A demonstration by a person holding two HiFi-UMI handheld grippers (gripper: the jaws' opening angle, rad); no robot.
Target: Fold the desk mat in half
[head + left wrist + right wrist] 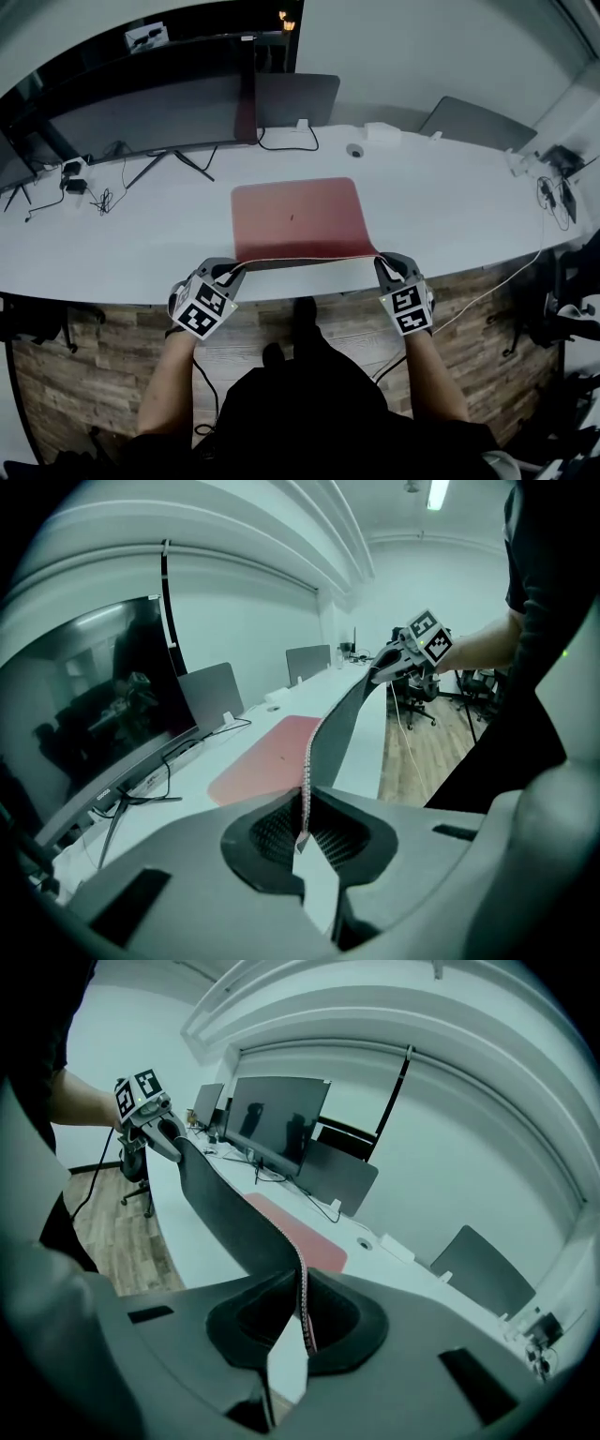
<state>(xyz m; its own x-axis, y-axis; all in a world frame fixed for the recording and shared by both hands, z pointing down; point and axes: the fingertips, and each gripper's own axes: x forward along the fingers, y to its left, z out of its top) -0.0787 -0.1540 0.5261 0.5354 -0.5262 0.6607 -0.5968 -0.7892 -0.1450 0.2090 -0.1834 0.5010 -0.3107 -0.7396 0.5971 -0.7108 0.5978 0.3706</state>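
A red desk mat [295, 220] lies on the white desk [450, 216], and its near edge is lifted off the surface. My left gripper [228, 273] is shut on the mat's near left corner. My right gripper [382, 266] is shut on the near right corner. In the left gripper view the stitched mat edge [317, 752] runs from my left gripper [302, 832] up to the right gripper [394, 658]. The right gripper view shows the mat's dark underside [230, 1208] stretched from my right gripper [302, 1321] to the left gripper [161, 1131].
A wide monitor [141, 112] and a smaller screen [298, 98] stand behind the mat, with cables [94, 195] at the left. There is a grey laptop [476, 122] at the back right and a small round puck [354, 150] beyond the mat. Wooden floor [112, 347] lies below the desk edge.
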